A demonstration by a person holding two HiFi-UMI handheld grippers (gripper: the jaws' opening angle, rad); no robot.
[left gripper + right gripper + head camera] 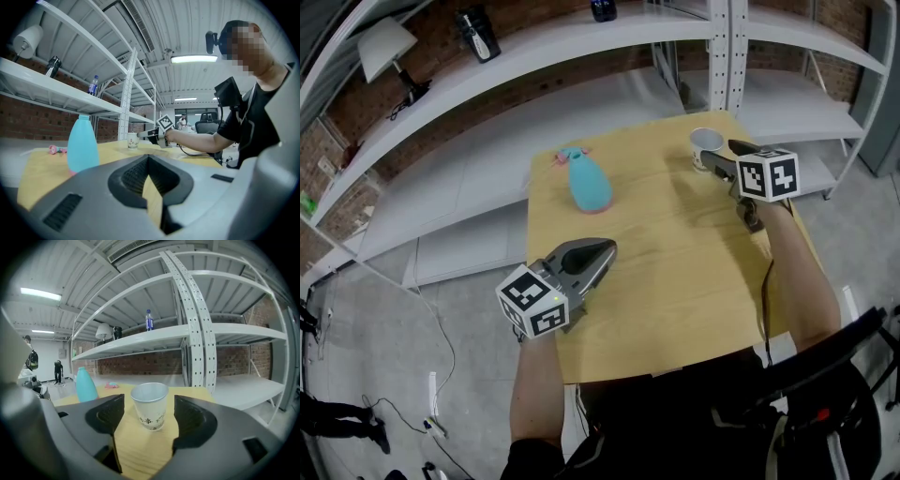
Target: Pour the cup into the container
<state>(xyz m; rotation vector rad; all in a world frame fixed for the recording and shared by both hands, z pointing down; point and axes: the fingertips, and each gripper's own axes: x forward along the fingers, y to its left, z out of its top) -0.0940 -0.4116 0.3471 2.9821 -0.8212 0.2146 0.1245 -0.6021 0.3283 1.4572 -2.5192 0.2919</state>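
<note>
Cup (pixel 150 406): white paper, upright, mouth open to the top, near the far right corner of the wooden table (pixel 675 281), toward 1 o'clock from the tabletop's middle in the head view. Looking along the right gripper (pixel 719 157), centred at 12 o'clock in the gap between its two dark jaws, with bare wood showing on either side at 9 and 3 o'clock. Jaws spread wide, neither pad touching the cup wall. Hard to tell whether already between the tips or just past them.

Over at 7 o'clock on the tabletop, left gripper (pixel 605 248) low above the near left part, aimed toward 1 o'clock. Jaws drawn together at the tips, nothing gripped, only a sliver of wood visible behind them. Well apart from the cup, which shows small and distant at 12 o'clock in the left gripper view.

Toward 11 o'clock from the table's middle, light blue bottle (pixel 589 183) standing upright on a pink base, well apart from the cup and at 9 o'clock of it in the right gripper view. Just beyond the bottle, small pink object (pixel 562 157) lying on the wood. Behind the table, white shelving (pixel 581 42) against a brick wall.
</note>
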